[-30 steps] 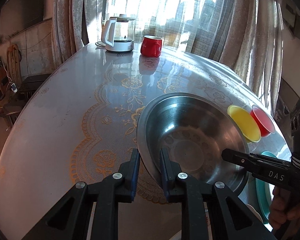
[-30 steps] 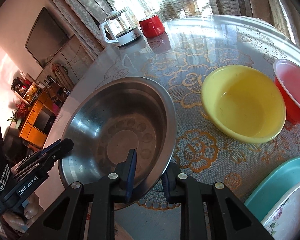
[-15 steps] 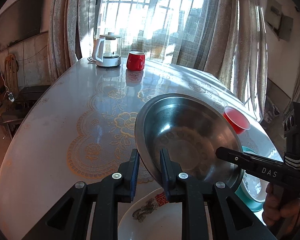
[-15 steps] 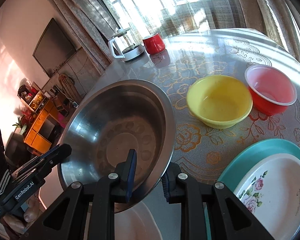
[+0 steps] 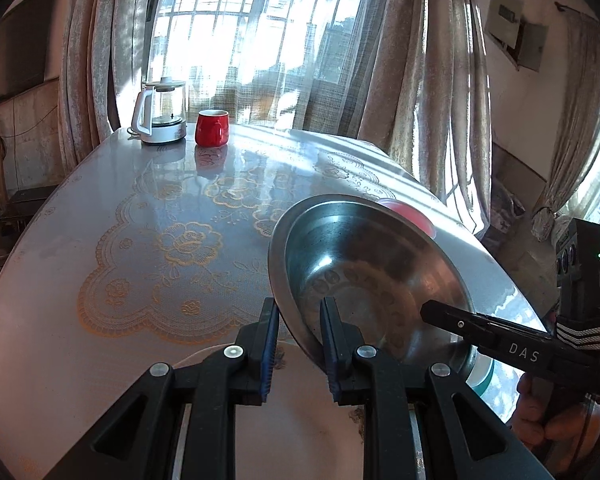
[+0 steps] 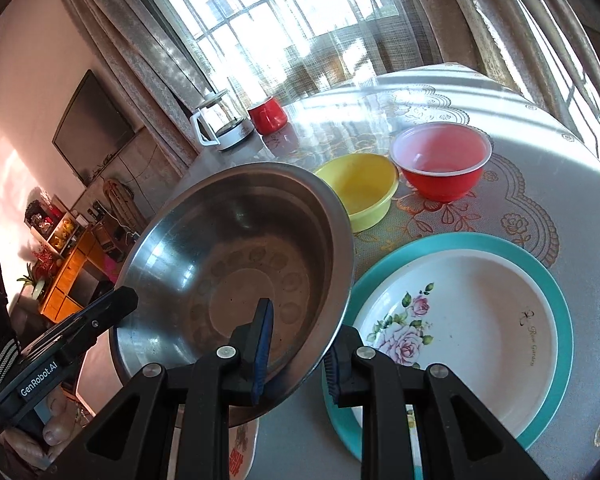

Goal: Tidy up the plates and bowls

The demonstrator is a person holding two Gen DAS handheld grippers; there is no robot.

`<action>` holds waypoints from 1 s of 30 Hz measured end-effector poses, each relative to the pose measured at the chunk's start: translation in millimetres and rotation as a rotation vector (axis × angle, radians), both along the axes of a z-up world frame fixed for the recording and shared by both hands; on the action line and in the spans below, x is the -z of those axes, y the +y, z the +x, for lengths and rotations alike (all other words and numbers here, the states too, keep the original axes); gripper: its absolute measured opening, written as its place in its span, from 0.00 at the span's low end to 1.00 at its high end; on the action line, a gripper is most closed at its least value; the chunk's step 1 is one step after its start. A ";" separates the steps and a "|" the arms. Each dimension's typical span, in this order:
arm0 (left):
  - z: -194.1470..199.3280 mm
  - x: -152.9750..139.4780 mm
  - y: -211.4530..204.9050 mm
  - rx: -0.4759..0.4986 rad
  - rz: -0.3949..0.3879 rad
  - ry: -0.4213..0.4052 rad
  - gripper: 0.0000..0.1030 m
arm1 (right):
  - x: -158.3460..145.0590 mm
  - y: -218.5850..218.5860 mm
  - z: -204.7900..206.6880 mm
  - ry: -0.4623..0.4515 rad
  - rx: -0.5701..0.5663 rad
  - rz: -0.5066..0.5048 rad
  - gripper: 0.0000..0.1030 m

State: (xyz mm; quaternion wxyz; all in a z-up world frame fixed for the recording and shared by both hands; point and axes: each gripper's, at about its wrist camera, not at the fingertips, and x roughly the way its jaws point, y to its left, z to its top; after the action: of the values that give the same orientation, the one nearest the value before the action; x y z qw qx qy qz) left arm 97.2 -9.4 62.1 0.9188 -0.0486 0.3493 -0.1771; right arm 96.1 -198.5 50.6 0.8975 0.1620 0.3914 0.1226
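Steel bowl (image 6: 236, 276) hangs tilted in the air, just beside the teal plate (image 6: 556, 320). Left gripper (image 5: 298, 344) and right gripper (image 6: 298, 354) each pinch its thin rim on opposite sides. It looks stiff, light and slippery, so both rim holds seem wise.

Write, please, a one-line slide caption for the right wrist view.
Both grippers, right and left, clamp the steel bowl by opposite rims, beside the floral plate.

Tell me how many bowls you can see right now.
3: the steel bowl held by both grippers, the yellow bowl on the table behind it, and the red bowl beside the yellow. More may be hidden.
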 end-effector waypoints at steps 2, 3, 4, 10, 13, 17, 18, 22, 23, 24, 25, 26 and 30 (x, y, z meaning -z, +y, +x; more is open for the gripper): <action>-2.8 1.5 -9.2 0.019 -0.008 0.007 0.20 | -0.4 -10.7 -9.6 -0.006 0.023 -0.001 0.22; -4.7 2.4 -14.4 0.027 -0.012 0.010 0.20 | -0.4 -15.9 -13.8 -0.009 0.034 -0.002 0.22; -6.2 3.2 -19.7 0.037 -0.016 0.013 0.20 | -0.3 -20.8 -17.8 -0.010 0.045 -0.001 0.22; -12.8 5.5 -49.6 0.084 -0.032 0.025 0.21 | 3.0 -47.7 -36.6 -0.013 0.114 -0.005 0.22; -14.0 6.9 -60.8 0.101 -0.034 0.028 0.21 | 5.6 -59.9 -44.0 -0.012 0.145 -0.004 0.22; -15.5 11.1 -71.2 0.118 -0.038 0.043 0.21 | 7.4 -71.5 -50.6 -0.012 0.177 -0.007 0.22; -15.8 12.2 -73.1 0.120 -0.036 0.046 0.21 | 7.8 -73.0 -51.6 -0.012 0.183 -0.010 0.22; -18.5 14.7 -77.9 0.125 -0.031 0.051 0.21 | 9.6 -77.0 -55.4 -0.005 0.195 -0.013 0.22; -19.6 14.1 -77.3 0.125 -0.028 0.045 0.21 | 10.2 -77.2 -55.4 -0.003 0.194 -0.011 0.22; -21.1 13.3 -76.5 0.122 -0.024 0.037 0.21 | 10.1 -76.9 -55.7 -0.004 0.193 -0.008 0.22; -22.1 12.5 -74.0 0.111 -0.018 0.030 0.22 | 9.6 -76.4 -54.8 -0.006 0.192 -0.001 0.22; -22.3 11.3 -70.3 0.094 -0.012 0.023 0.23 | 8.8 -75.4 -52.1 -0.006 0.193 0.013 0.22; -13.4 4.1 -42.0 0.016 0.009 -0.005 0.24 | -1.2 -48.4 -30.1 -0.034 0.142 0.002 0.23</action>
State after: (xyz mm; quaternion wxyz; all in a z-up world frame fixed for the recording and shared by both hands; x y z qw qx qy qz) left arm 83.7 -51.4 58.0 0.9185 -0.0415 0.3481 -0.1829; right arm 66.0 -246.9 51.8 0.9103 0.1880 0.3636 0.0615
